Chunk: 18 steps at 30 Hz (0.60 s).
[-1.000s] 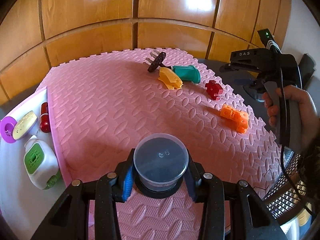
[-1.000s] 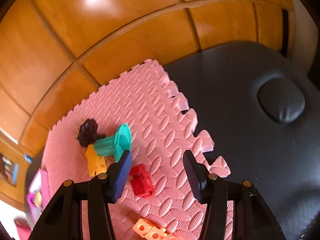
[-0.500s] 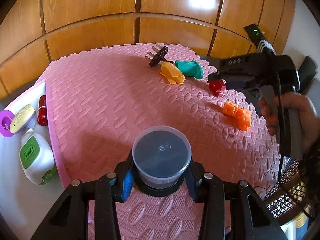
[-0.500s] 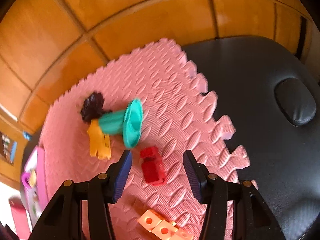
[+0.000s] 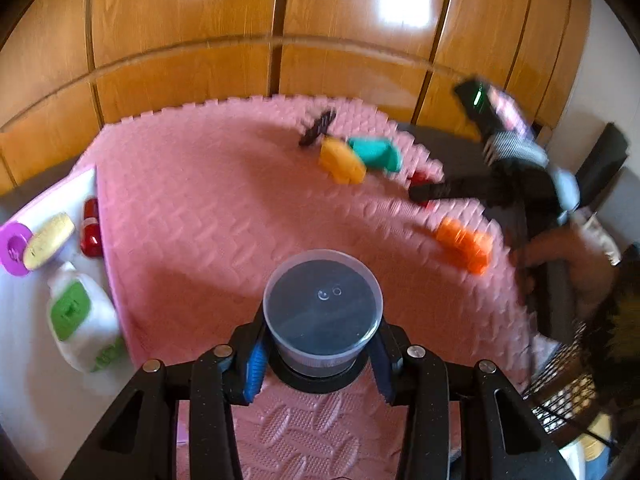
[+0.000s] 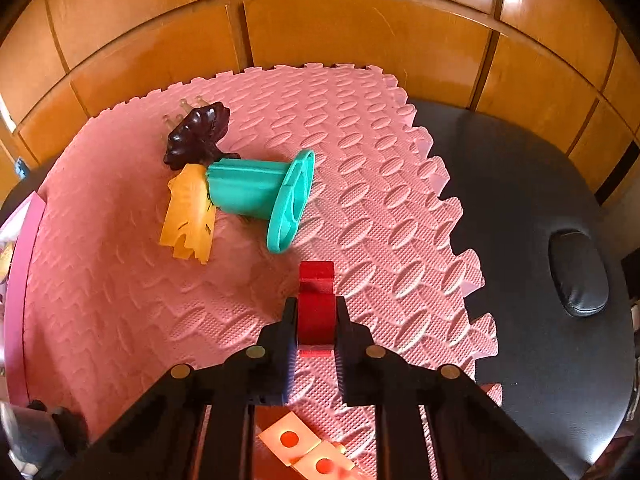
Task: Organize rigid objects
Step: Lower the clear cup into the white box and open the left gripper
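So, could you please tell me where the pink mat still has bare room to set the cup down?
The pink mat is bare from the cup to its left edge. Crowded: the far right, around the yellow piece, teal piece and orange block.

Block (image 6: 316, 304) on mat (image 6: 120, 300) — cone (image 6: 256, 192) behind it

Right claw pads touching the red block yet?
Touching. In the right wrist view the right claw has both pads pressed against the sides of the red block, with no gap showing on either side.
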Each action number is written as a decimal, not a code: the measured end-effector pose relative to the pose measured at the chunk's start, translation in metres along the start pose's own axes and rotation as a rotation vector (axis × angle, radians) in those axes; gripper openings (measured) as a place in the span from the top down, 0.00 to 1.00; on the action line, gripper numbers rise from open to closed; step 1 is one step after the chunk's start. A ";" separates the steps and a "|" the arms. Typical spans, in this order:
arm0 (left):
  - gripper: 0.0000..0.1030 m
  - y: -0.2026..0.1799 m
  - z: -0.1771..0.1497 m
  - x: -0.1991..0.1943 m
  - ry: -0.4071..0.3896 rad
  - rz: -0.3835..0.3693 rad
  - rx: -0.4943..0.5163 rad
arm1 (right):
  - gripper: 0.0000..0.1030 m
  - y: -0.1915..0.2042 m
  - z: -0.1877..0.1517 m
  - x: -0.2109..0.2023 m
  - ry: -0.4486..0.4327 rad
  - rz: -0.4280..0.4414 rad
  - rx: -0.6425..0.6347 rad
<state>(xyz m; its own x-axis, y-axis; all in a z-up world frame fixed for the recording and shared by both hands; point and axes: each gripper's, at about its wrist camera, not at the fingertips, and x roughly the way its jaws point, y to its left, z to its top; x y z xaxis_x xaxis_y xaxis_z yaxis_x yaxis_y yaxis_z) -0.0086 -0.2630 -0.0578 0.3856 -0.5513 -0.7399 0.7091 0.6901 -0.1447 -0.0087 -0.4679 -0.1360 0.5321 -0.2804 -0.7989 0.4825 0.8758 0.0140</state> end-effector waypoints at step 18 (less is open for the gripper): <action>0.58 0.178 -0.004 -0.073 -0.074 0.264 -0.427 | 0.86 0.012 -0.001 0.000 -0.030 -0.054 -0.077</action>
<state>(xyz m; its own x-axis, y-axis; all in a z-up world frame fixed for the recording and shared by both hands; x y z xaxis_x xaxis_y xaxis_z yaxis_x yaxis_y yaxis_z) 0.0874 -0.0980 -0.0319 0.5706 -0.3534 -0.7413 0.2833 0.9320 -0.2262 -0.0034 -0.4573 -0.1366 0.5276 -0.3385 -0.7791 0.4567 0.8864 -0.0759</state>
